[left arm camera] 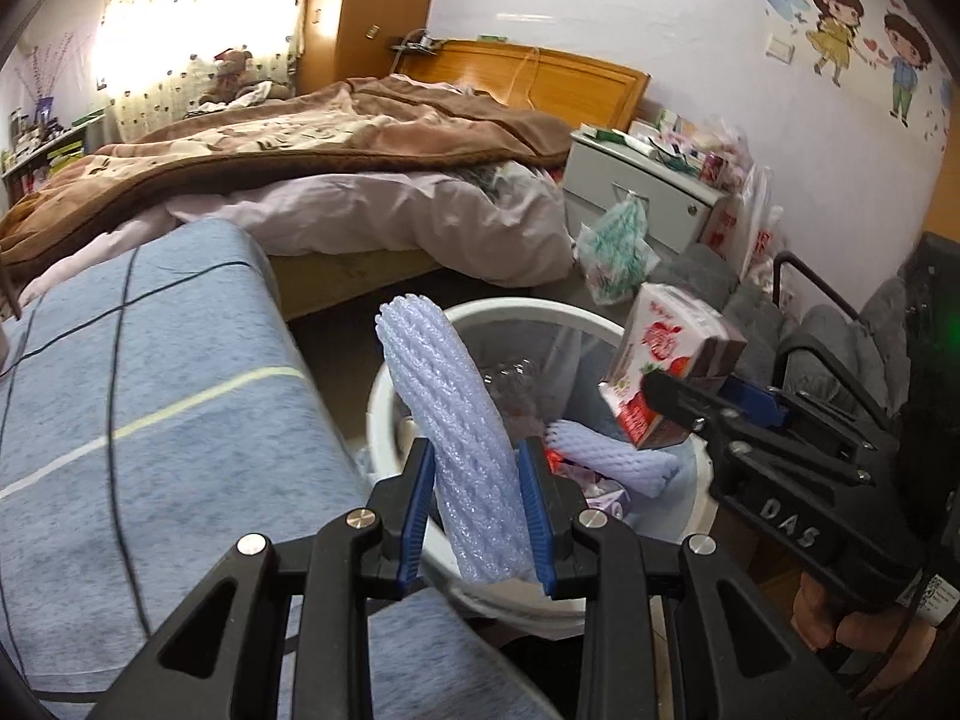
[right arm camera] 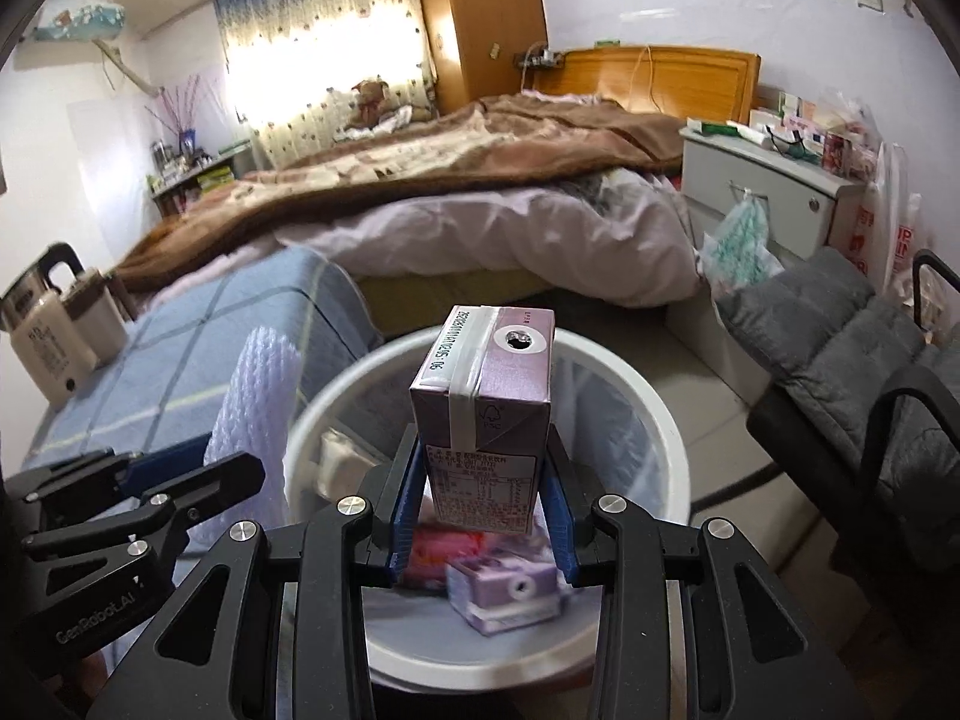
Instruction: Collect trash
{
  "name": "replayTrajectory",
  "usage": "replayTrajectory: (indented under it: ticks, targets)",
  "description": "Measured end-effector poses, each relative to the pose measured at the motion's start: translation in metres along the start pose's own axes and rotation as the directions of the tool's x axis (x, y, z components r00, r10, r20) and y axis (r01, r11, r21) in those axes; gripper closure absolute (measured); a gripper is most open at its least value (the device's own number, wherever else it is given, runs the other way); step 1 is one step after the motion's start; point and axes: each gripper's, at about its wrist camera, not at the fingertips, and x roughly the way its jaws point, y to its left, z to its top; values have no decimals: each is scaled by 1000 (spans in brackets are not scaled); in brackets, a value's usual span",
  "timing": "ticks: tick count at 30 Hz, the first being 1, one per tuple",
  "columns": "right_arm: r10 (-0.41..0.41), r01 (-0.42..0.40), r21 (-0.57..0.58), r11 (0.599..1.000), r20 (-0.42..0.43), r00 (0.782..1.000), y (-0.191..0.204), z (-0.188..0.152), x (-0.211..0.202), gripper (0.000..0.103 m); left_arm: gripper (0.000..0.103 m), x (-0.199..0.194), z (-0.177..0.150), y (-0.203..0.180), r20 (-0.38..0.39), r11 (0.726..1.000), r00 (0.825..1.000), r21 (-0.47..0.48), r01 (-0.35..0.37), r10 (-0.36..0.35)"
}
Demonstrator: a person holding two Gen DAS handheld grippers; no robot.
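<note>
A lilac foam net sleeve [left arm camera: 462, 450], clamped upright between the blue pads of the left gripper [left arm camera: 477, 516], and a purple drink carton [right arm camera: 483, 420], pinched at its lower half by the right gripper [right arm camera: 480, 516], are held above a white trash bin [right arm camera: 654, 414]. Inside the bin lie another carton [right arm camera: 510, 597] and a second foam sleeve [left arm camera: 606, 456]. A blue checked surface [left arm camera: 150, 408] flanks the bin, with an unmade bed [right arm camera: 480, 192] under a brown blanket beyond.
</note>
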Motion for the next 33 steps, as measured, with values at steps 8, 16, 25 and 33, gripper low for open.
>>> replayTrajectory:
  ticks: [8,16,25,33]
  targets:
    - [-42,42,2,999,-84,996,-19,-14,19,66,72,15,-4,-17,-38,1000,999,26,-5,6]
    - [-43,45,27,999,-97,994,-25,-16,20,61,52,18,-6,-19,-48,1000,999,9,-10,10]
    - [-28,32,58,998,-74,997,-29,-15,14,53,46,12,-8,-13,-37,999,998,-12,-46,45]
    - [-57,60,70,996,-32,998,-23,-23,-7,53,44,-7,-15,-18,28,991,991,25,-133,132]
